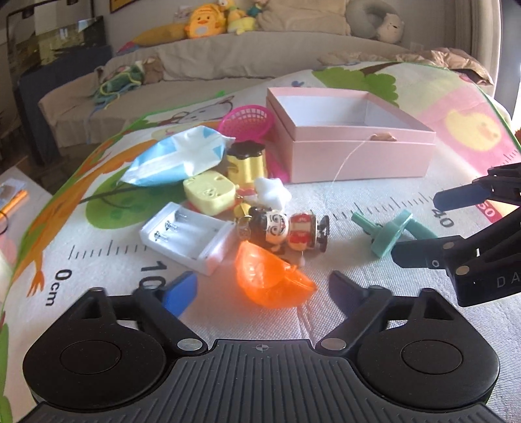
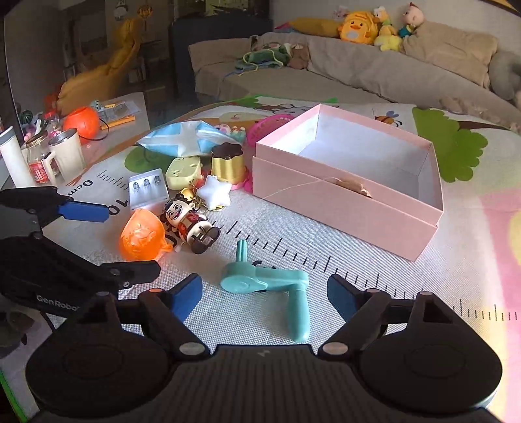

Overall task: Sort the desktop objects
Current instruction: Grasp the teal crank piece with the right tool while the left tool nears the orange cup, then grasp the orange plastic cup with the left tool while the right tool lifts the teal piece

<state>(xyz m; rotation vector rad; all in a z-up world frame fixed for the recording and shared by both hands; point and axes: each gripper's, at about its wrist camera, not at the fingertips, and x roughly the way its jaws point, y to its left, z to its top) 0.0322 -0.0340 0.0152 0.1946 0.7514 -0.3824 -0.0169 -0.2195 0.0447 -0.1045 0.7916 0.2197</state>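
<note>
My left gripper (image 1: 263, 293) is open, its jaws on either side of an orange translucent shell (image 1: 272, 279) on the mat. My right gripper (image 2: 264, 294) is open around a teal crank handle (image 2: 270, 286); the handle also shows in the left wrist view (image 1: 389, 236). An open, empty pink box (image 1: 351, 143) stands behind; it also shows in the right wrist view (image 2: 348, 182). Between them lie a cartoon figure toy (image 1: 289, 229), a white battery holder (image 1: 189, 236), a yellow case (image 1: 210, 192), a gold jar with a dark lid (image 1: 246, 162), a white plush star (image 1: 272, 192) and a blue-white packet (image 1: 179, 156).
A pink mesh basket (image 1: 247, 118) sits behind the jar. The play mat (image 1: 374, 201) has a printed ruler. A side table at the left holds a mug (image 2: 66, 156), a glass jar (image 2: 37, 159) and an orange pumpkin bucket (image 2: 81, 122). A sofa with plush toys (image 2: 358, 27) lies beyond.
</note>
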